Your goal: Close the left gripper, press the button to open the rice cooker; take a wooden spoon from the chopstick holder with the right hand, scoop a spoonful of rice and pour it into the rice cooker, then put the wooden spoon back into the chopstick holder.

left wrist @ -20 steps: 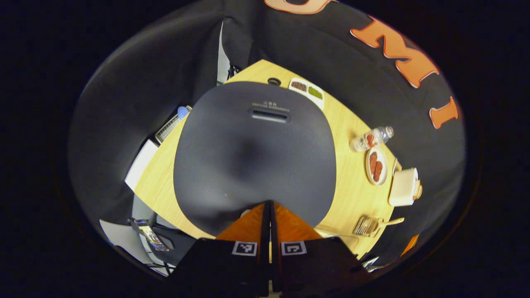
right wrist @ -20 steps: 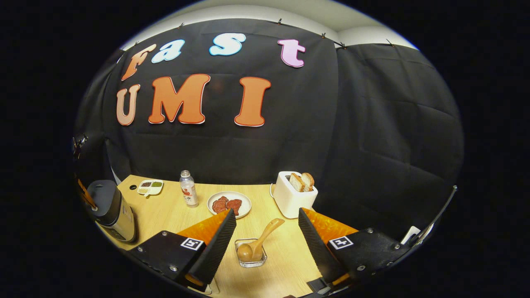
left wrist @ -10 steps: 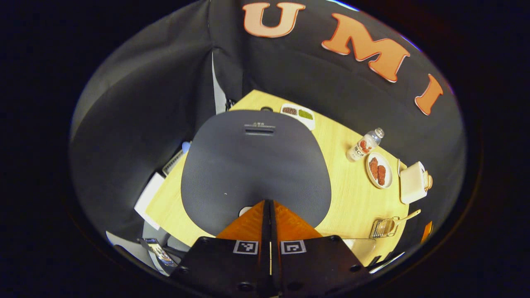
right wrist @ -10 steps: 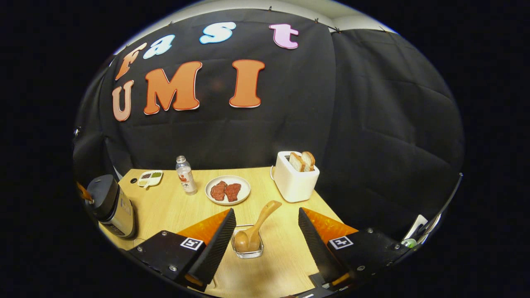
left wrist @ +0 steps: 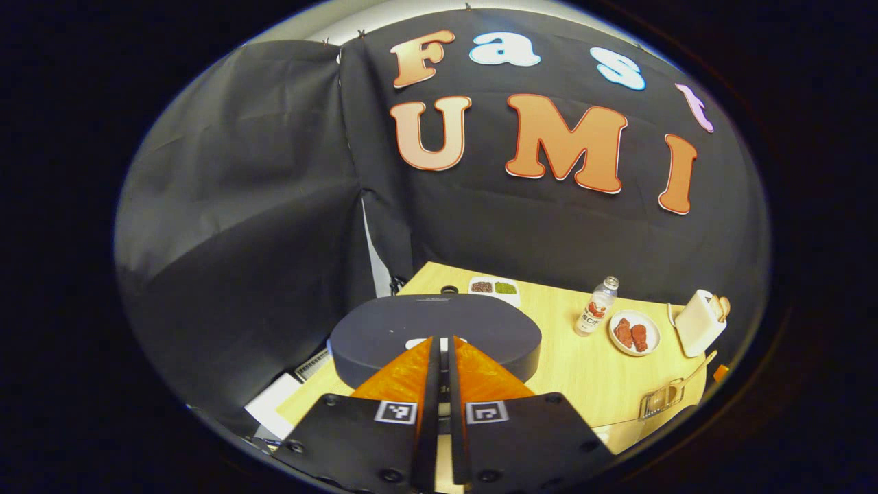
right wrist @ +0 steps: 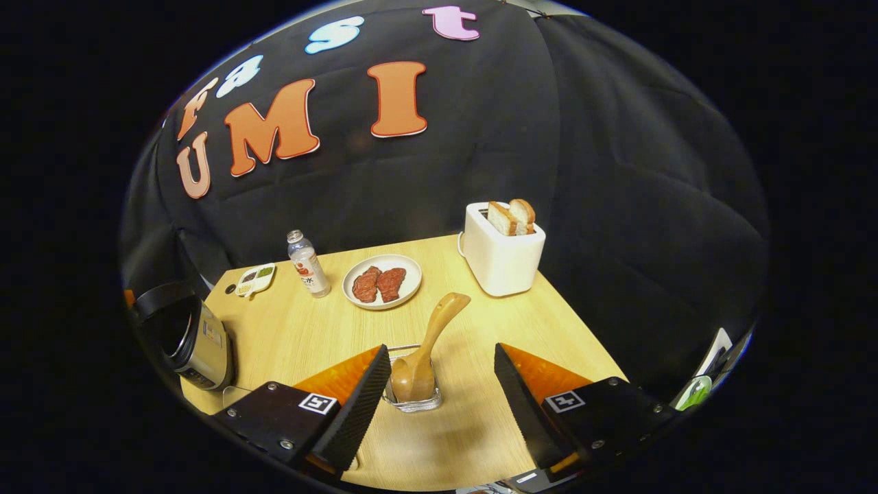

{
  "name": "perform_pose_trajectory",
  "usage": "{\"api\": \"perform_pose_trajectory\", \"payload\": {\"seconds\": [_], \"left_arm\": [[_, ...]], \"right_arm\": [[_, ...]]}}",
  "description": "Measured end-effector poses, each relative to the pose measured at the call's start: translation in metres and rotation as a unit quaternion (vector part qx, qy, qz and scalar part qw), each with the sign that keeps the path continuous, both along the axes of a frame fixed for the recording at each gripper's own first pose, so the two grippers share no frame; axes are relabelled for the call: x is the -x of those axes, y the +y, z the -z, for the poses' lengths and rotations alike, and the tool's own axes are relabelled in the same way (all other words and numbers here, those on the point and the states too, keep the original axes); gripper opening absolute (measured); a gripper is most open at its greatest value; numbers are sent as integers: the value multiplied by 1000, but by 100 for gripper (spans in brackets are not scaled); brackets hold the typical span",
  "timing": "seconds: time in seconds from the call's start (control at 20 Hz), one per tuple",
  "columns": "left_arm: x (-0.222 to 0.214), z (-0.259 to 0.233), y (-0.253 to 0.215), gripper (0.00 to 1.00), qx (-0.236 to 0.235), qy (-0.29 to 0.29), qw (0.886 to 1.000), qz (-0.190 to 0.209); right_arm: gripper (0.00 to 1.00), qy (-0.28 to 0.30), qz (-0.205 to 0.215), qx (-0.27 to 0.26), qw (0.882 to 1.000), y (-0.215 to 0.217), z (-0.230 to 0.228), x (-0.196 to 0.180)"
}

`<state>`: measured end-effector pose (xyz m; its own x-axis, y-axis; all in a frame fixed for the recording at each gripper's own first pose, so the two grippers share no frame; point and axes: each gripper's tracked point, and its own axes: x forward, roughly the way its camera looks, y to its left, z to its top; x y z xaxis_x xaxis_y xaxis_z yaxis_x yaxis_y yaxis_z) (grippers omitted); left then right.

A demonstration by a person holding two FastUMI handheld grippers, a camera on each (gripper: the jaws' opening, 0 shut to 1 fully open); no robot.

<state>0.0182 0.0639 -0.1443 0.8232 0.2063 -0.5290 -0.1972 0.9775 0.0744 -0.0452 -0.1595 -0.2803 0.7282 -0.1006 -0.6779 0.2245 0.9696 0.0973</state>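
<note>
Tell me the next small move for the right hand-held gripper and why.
Probably ease the open right hand-held gripper forward and close on the wooden spoon, which leans handle-up in the clear holder just ahead; the rice cooker lid looks popped open.

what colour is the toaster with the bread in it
White, clearest in the right gripper view: toaster.

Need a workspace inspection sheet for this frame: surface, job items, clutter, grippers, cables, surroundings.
Surface: light wooden table.
Job's things: rice cooker at the table's edge, lid raised; wooden spoon leaning in the clear chopstick holder.
Clutter: toaster with bread, plate of meat, bottle, small divided dish.
Grippers: left gripper jaws together near the cooker lid; right gripper jaws apart, facing the holder.
Cables: nothing seen.
Surroundings: black cloth wall.
</note>
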Motion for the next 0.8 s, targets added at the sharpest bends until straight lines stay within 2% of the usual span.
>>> {"api": "perform_pose_trajectory", "payload": {"seconds": [0.1,0.15,0.25,0.35,0.55,0.6,0.65,0.7,0.8], "left_arm": [[12,-10,-3,27,-45,-12,999,14],[20,-15,-11,30,-56,-16,998,23],[30,-24,-24,45,-70,-28,997,36],[39,-31,-38,70,-76,-42,995,45],[51,-43,-58,75,-104,-61,991,52],[53,-47,-61,94,-109,-62,991,51],[57,-48,-64,88,-113,-61,990,50],[60,-48,-66,98,-115,-59,990,48],[68,-49,-65,98,-124,-55,990,43]], "right_arm": [[95,10,-4,-11,1000,1,9,-5],[95,15,-5,-19,1000,3,13,-6],[95,21,-10,-33,999,5,18,-10],[94,30,-19,-39,999,7,29,-16],[95,41,-26,-45,998,4,55,-42],[95,50,-26,-50,997,3,64,-45],[95,56,-24,-58,996,3,72,-50],[94,63,-22,-66,996,3,79,-54],[90,67,-19,-84,994,3,89,-63]]}}
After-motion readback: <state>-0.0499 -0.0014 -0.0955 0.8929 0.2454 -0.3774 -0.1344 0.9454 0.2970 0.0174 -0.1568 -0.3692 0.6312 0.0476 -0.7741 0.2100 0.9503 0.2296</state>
